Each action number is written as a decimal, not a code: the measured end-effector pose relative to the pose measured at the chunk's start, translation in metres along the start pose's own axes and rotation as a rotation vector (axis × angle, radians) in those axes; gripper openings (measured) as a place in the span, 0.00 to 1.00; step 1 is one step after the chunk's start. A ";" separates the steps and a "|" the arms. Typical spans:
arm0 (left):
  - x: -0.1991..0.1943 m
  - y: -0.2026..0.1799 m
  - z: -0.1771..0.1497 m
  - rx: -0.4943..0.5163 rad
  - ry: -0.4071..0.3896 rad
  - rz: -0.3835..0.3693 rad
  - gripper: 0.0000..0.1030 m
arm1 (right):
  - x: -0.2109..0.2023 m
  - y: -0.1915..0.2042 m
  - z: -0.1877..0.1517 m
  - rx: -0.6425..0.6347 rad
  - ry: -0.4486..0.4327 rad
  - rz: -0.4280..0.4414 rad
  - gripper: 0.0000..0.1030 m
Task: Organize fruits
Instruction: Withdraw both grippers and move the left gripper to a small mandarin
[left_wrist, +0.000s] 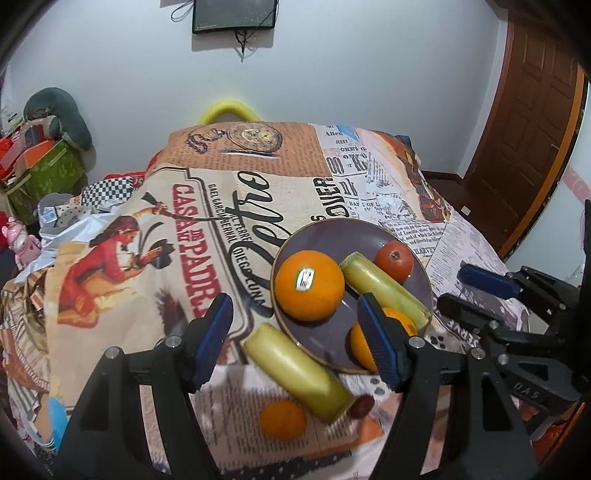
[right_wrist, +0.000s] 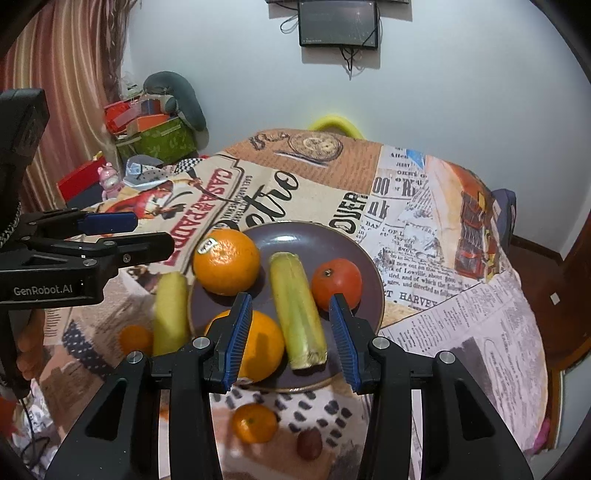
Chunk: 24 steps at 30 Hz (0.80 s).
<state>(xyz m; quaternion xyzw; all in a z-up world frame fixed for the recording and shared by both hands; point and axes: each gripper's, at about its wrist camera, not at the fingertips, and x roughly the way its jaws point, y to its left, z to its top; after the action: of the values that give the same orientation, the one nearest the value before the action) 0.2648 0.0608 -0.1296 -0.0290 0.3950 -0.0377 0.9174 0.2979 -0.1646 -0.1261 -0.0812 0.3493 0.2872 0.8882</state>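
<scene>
Fruits sat partly on a dark purple plate (right_wrist: 343, 247) and partly on the printed newspaper-pattern tablecloth (right_wrist: 461, 325) around it. In the right wrist view, going left to right, the left gripper (right_wrist: 147, 236) reached in from the left edge with its jaws apart and nothing between them. Below it a small orange (right_wrist: 133, 338) lay on the cloth, just beside a pale yellow-green stalk piece (right_wrist: 170, 314) that leaned against the plate's left rim. On the plate were a stickered orange (right_wrist: 226, 261) at the back left, a second orange (right_wrist: 263, 345) at the front, a ridged yellow-green stalk (right_wrist: 297, 310) in the middle and a red tomato (right_wrist: 337, 283) at the right. The right gripper (right_wrist: 291, 339) hung above the plate's near half, jaws moderately apart and gripping nothing. In front of the plate a mandarin (right_wrist: 255, 422) and a small dark reddish fruit (right_wrist: 309, 443) lay on the cloth.
</scene>
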 end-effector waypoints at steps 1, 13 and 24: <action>-0.004 0.000 -0.002 0.000 -0.002 0.003 0.68 | -0.004 0.001 0.000 0.000 -0.005 0.000 0.39; -0.056 0.012 -0.036 0.004 -0.012 0.041 0.68 | -0.051 0.026 -0.007 -0.004 -0.044 -0.003 0.39; -0.052 0.028 -0.072 -0.020 0.057 0.039 0.69 | -0.054 0.053 -0.020 -0.018 -0.022 0.023 0.40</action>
<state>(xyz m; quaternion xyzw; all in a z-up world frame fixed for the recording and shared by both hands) 0.1782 0.0921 -0.1435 -0.0293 0.4219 -0.0165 0.9060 0.2245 -0.1525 -0.1022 -0.0818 0.3380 0.3014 0.8878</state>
